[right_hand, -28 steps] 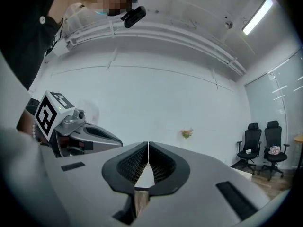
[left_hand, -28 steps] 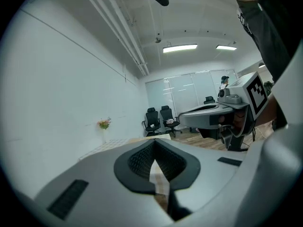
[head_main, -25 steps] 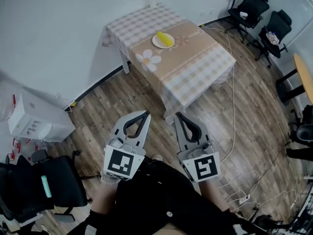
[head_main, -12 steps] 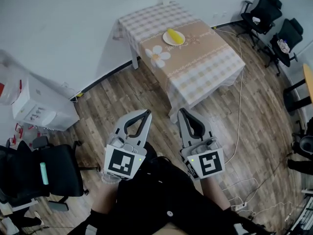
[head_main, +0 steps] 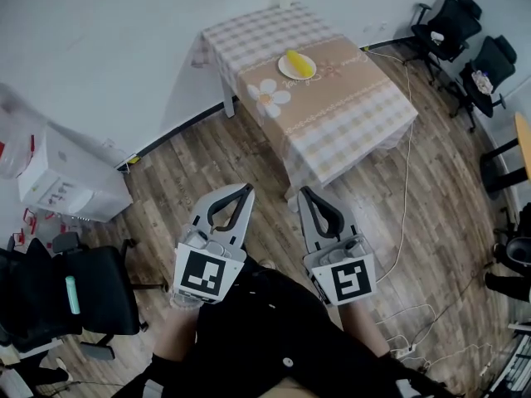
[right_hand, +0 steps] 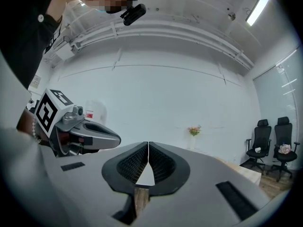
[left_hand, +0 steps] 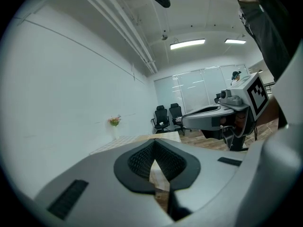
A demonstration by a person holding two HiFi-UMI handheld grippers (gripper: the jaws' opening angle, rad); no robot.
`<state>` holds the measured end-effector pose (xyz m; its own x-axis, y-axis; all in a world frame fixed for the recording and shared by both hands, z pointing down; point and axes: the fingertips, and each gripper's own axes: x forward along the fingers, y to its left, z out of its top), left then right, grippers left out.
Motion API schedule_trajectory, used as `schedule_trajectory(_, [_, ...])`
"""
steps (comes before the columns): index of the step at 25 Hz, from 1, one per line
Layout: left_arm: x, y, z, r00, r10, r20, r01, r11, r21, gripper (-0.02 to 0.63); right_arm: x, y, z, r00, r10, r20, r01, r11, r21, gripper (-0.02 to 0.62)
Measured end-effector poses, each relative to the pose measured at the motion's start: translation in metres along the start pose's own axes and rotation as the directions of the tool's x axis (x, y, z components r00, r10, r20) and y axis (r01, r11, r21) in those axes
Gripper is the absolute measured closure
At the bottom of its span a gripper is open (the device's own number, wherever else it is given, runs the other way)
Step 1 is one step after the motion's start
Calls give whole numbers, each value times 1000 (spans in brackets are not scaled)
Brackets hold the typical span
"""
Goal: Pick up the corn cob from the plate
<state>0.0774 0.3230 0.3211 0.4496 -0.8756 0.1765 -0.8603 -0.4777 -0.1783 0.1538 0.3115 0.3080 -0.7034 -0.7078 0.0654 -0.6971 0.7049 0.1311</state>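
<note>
- The table stands well ahead across the wood floor; the step in hand looks like the approach
- The left gripper and right gripper are held by the body; both claws are pressed together and empty
- The plate sits near the table's far edge
- The corn cob lies on it, untouched; next, likely walk in, part one claw's jaws, straddle the cob

This looks like an office. Black swivel chairs line the white walls on a wood-plank floor. Strip lights run along the ceiling.
</note>
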Motion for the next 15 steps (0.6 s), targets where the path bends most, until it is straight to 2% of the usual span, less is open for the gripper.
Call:
schedule_trajectory(6, [18, 19, 1, 999, -33, 16, 33, 999, 13, 594, 23, -11, 0, 999, -30, -14, 30, 1000, -7, 554])
schedule_trajectory(9, [30, 35, 2, 997, -60, 41, 57, 996, 69, 594, 41, -17, 4, 999, -45, 5, 45, 999, -6, 554])
schedule_trajectory(12, [38, 54, -1, 999, -47, 17, 47, 999, 2, 594, 62, -16, 5, 999, -35, -14, 34, 999, -22, 554])
schedule_trajectory(15, [50, 73, -2, 998, -57, 12, 57, 998, -7, 594, 83, -19, 6, 999, -45, -25, 45, 999, -20, 554])
